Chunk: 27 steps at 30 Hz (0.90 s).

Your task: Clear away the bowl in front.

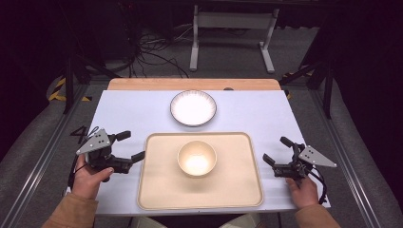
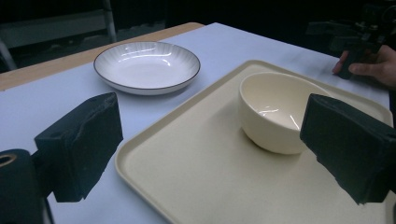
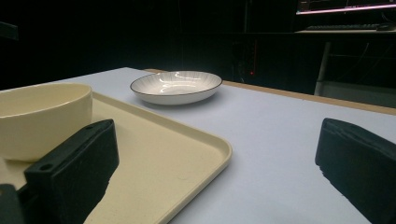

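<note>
A cream bowl (image 1: pixel 196 158) (image 2: pixel 275 109) (image 3: pixel 42 116) stands upright in the middle of a cream tray (image 1: pixel 157 190) (image 2: pixel 187 177) (image 3: pixel 177 149). Behind the tray lies a white plate (image 1: pixel 193 108) (image 2: pixel 147 65) (image 3: pixel 176 86) with a dark rim. My left gripper (image 1: pixel 134 145) (image 2: pixel 212 135) is just left of the tray, open, jaws pointing toward the bowl with nothing between them. On the table to the right of the tray, my right gripper (image 1: pixel 274 149) (image 3: pixel 217 154) is open and empty. The left gripper view also catches the right gripper (image 2: pixel 355 37) farther off in its hand.
The table has a pale blue-white top (image 1: pixel 123 114) with a wooden strip (image 1: pixel 142 84) along its far edge. Beyond it stand a metal frame (image 1: pixel 233 38) and loose cables (image 1: pixel 152 52) on the floor. Bare tabletop lies on both sides of the plate.
</note>
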Motion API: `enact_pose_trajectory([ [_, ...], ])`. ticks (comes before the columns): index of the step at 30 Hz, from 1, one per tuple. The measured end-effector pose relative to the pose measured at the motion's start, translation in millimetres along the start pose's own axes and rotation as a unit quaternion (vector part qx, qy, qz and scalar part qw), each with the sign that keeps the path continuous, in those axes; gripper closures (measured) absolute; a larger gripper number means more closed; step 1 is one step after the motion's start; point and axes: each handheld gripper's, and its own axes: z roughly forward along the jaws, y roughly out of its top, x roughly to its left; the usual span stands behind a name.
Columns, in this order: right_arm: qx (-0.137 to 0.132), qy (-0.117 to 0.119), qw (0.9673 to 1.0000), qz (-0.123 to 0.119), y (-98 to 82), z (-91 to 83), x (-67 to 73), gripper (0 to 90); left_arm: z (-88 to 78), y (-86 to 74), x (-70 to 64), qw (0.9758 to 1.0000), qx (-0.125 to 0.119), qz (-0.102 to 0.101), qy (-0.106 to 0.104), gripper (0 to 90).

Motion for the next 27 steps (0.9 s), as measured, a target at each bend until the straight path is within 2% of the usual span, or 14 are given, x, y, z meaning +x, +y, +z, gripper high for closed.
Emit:
enact_pose_trajectory([
  [2,0.0,-0.001,1.0,0.0,0.0,0.0,0.1,0.0,-0.4,-1.2,1.0,1.0,-0.002,0.001,0.001,6.6],
  [5,-0.001,-0.001,1.0,0.0,-0.1,-0.2,0.4,0.0,-1.1,-5.5,3.6,1.0,0.0,-0.01,0.001,4.8],
  [7,-0.002,0.0,1.0,-0.001,-0.1,-0.3,0.4,0.0,-0.9,-8.5,4.6,0.9999,0.003,-0.009,0.009,2.9],
  [9,-0.002,0.0,1.0,-0.001,-0.1,-0.4,0.4,0.0,0.2,-13.0,5.4,0.9999,0.0,-0.009,0.005,2.3],
  [16,-0.004,0.001,1.0,-0.001,-0.2,-0.5,0.3,0.0,4.8,-28.2,7.0,0.9999,0.001,-0.005,0.016,2.9],
  [20,-0.004,0.001,1.0,-0.001,-0.2,-0.5,0.3,0.0,6.6,-38.3,10.8,0.9995,-0.024,-0.004,0.018,2.3],
  [27,-0.004,0.001,1.0,-0.001,-0.3,-0.6,0.1,0.0,9.7,-50.9,13.9,0.9988,-0.046,-0.01,0.011,0.9],
])
